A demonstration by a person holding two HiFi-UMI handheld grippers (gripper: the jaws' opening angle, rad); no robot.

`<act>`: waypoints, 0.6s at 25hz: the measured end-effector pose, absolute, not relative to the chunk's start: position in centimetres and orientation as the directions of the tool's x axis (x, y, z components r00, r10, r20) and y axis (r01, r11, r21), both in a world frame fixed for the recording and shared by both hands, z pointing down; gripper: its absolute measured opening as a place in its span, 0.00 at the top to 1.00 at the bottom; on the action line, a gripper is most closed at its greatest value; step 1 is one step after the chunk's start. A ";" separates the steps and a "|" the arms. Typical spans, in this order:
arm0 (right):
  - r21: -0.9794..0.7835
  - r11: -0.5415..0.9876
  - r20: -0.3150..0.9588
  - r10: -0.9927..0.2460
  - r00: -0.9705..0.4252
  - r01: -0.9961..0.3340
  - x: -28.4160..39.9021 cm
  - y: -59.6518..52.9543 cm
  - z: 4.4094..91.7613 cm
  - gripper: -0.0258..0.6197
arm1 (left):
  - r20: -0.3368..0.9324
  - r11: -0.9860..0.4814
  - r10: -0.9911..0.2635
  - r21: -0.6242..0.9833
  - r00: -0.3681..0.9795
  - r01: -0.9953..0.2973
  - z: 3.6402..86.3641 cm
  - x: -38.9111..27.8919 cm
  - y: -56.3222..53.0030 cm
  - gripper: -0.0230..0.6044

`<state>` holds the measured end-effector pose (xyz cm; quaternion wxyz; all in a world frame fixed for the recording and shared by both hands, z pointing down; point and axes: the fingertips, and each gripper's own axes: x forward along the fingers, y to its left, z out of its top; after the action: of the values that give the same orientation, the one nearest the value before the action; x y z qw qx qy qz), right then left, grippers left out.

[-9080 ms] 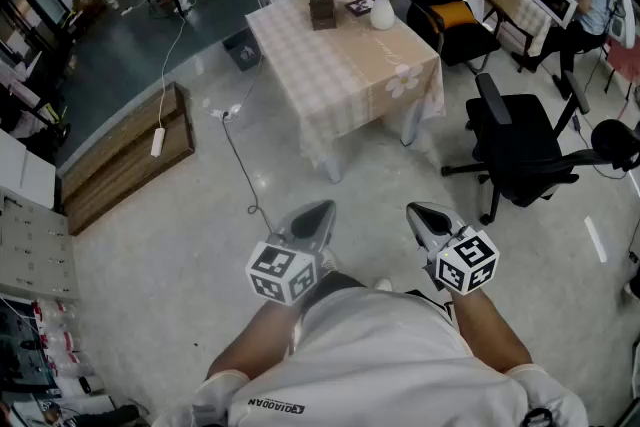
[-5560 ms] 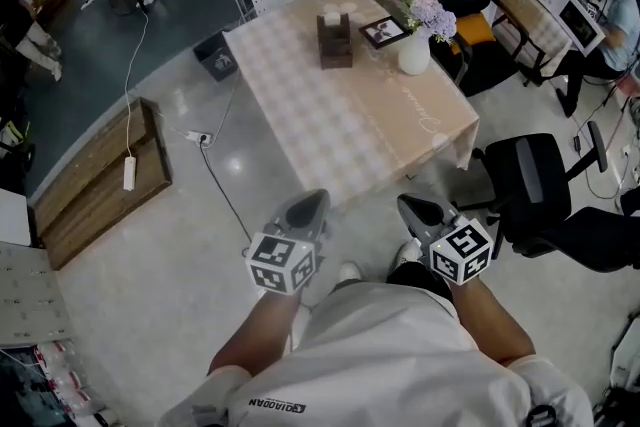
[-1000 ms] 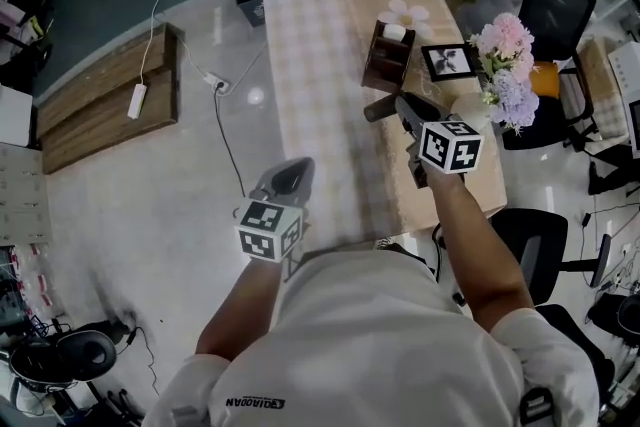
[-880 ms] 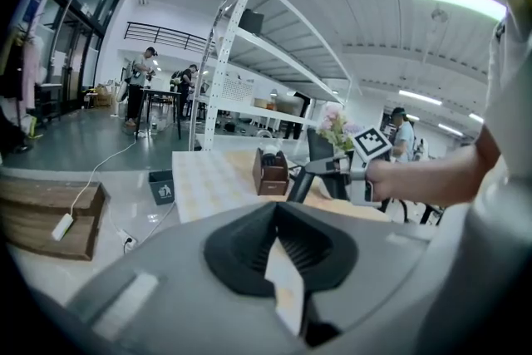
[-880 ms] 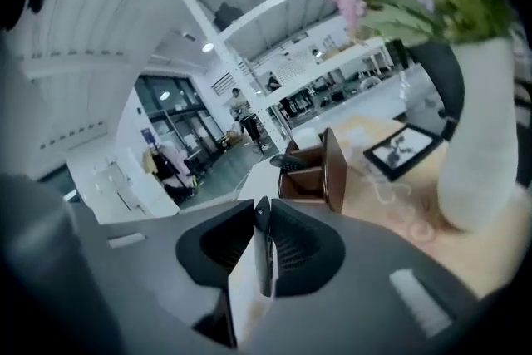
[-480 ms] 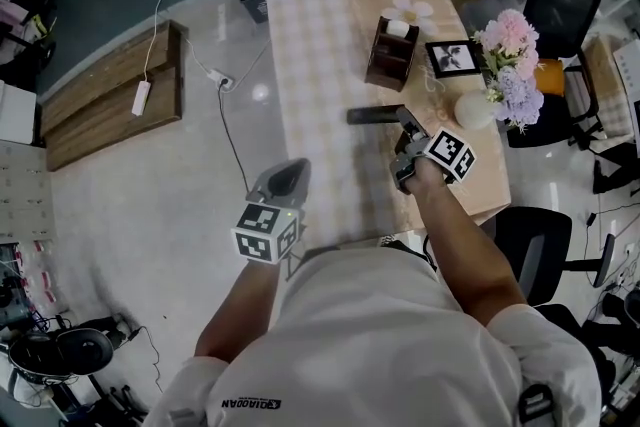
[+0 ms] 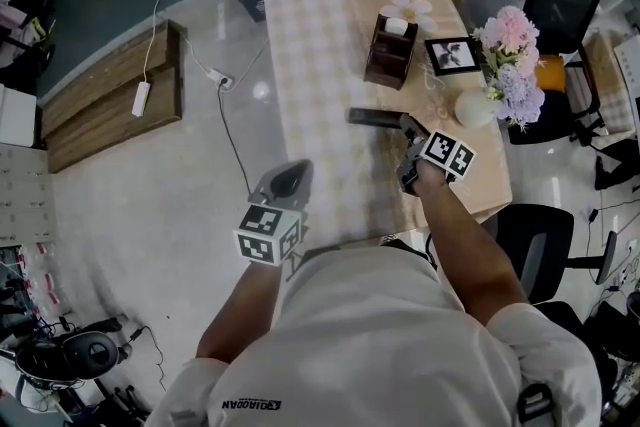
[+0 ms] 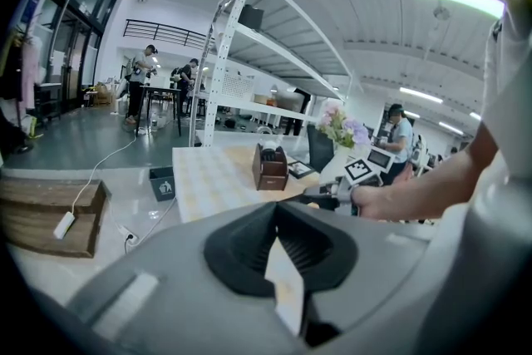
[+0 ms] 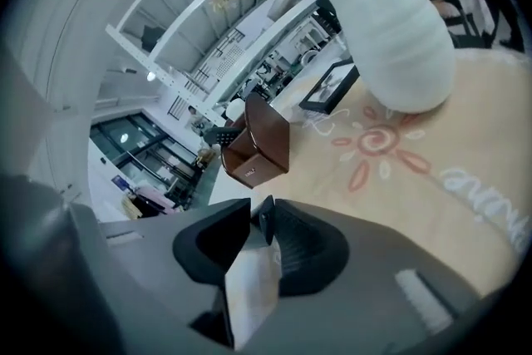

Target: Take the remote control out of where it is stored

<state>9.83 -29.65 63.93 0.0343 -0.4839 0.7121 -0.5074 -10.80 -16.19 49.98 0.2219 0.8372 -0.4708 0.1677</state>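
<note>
The black remote control lies flat on the checked tablecloth, in front of the brown storage box that holds a white item. My right gripper is at the remote's near end. Its jaws are opening, and in the right gripper view the remote's tip still shows as a dark sliver between them with a gap beside it. The box stands just ahead of that gripper. My left gripper hangs shut and empty off the table's near left edge, facing the box.
A white vase of pink and purple flowers and a photo frame stand right of the remote. Office chairs flank the table's right side. On the floor at left lie a wooden platform, a power strip and a cable.
The right gripper carried the remote from near the box down and back onto the tablecloth, and its jaws have parted. The left gripper has stayed where it was.
</note>
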 end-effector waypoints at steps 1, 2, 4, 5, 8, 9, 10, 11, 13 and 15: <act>-0.731 0.026 0.462 -0.716 -0.523 -0.682 10.0 -29.6 64.2 0.81 | 0.490 -0.460 -0.713 0.213 0.502 -0.862 49.9 -10.7 -16.2 0.96; -0.710 0.034 0.479 -0.709 -0.518 -0.704 10.1 -29.6 64.5 0.79 | 0.490 -0.461 -0.713 0.213 0.502 -0.862 49.9 -10.7 -16.2 0.96; -0.678 0.050 0.504 -0.695 -0.513 -0.733 10.1 -29.5 65.0 0.74 | 0.490 -0.460 -0.713 0.211 0.501 -0.862 49.8 -10.8 -16.1 0.96; -0.667 0.057 0.511 -0.691 -0.511 -0.743 10.1 -29.5 65.1 0.73 | 0.490 -0.459 -0.714 0.211 0.500 -0.863 49.8 -10.9 -16.1 0.96; -0.642 0.071 0.521 -0.690 -0.503 -0.763 10.5 -29.6 65.1 0.73 | 0.488 -0.459 -0.715 0.213 0.500 -0.863 49.7 -10.9 -16.1 0.96; -0.636 0.077 0.520 -0.692 -0.500 -0.768 10.7 -29.6 64.9 0.73 | 0.487 -0.459 -0.715 0.215 0.502 -0.862 49.8 -10.9 -16.1 0.96; -0.630 0.086 0.517 -0.696 -0.499 -0.772 10.9 -29.6 64.6 0.73 | 0.485 -0.459 -0.714 0.218 0.504 -0.861 49.8 -10.8 -16.1 0.96; -0.623 0.097 0.512 -0.699 -0.499 -0.776 11.1 -29.5 64.2 0.73 | 0.484 -0.460 -0.714 0.220 0.506 -0.860 49.8 -10.7 -16.2 0.96; -0.608 0.128 0.498 -0.707 -0.502 -0.783 11.2 -29.3 63.1 0.73 | 0.479 -0.465 -0.714 0.221 0.511 -0.857 49.6 -10.5 -16.2 0.96; -0.593 0.172 0.477 -0.712 -0.515 -0.787 11.0 -28.7 61.4 0.75 | 0.472 -0.473 -0.714 0.220 0.518 -0.853 49.4 -10.2 -16.2 0.96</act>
<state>11.02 -28.73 61.45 -0.0447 -0.4904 0.7643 -0.4164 -10.24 -16.20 49.41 0.2183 0.8433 -0.4646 0.1593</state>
